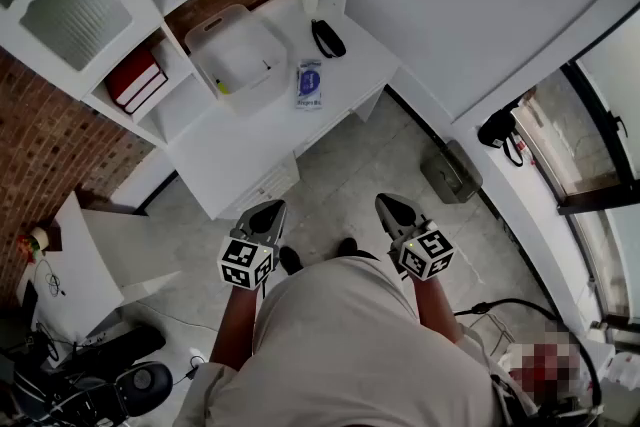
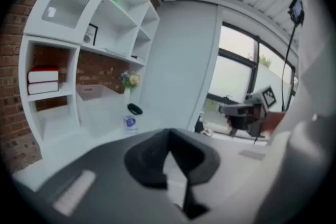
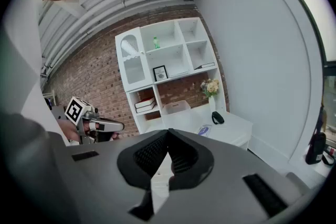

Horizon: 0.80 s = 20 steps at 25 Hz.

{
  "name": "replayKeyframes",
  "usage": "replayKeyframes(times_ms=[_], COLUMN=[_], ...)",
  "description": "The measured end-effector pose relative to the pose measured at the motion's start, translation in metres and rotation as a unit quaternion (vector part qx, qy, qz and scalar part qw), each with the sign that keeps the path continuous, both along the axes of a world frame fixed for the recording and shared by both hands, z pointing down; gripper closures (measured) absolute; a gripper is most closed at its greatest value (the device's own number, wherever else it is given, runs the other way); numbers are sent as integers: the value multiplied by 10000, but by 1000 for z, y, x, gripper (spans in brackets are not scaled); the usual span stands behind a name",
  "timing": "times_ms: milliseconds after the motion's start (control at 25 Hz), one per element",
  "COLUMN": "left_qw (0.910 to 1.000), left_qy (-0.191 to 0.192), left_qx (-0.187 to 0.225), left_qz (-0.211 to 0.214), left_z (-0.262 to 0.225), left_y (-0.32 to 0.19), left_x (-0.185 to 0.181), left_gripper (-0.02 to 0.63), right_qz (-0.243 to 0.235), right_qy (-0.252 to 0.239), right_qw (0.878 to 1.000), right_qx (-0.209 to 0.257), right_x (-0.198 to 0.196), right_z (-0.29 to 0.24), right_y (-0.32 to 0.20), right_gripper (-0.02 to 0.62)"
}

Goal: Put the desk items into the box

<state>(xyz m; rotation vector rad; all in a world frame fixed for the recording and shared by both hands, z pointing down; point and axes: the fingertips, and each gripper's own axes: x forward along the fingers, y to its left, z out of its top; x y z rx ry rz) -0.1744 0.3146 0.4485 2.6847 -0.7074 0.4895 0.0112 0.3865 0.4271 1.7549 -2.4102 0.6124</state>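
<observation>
White counter (image 1: 240, 155) below brick-backed shelves (image 1: 150, 85); box (image 1: 250, 45) at its back edge; blue packet (image 1: 309, 83) and black item (image 1: 327, 38) beside it, not yet boxed; left hand-held gripper (image 1: 270, 210) and right hand-held gripper (image 1: 388, 205) closed, empty, well short.

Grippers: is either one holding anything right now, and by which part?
Nothing is held. The left gripper and the right gripper both have jaws shut together with nothing between, well short of the desk.
</observation>
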Motion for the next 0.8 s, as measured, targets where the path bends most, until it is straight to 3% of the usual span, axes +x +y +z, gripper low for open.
replayKeyframes(times_ms=[400,800], left_qw=[9998,9996], left_qy=[-103,-205], left_qx=[4,-8], left_qz=[-140,-215], left_z=[3,6], left_y=[1,11], left_x=[-4,17], left_gripper=[603,603], right_qz=[39,2], right_qy=[-35,-160], right_qw=[10000,9998], right_qx=[10,-68], right_x=[13,35], right_z=[-1,4], right_y=[7,14], right_gripper=[594,594])
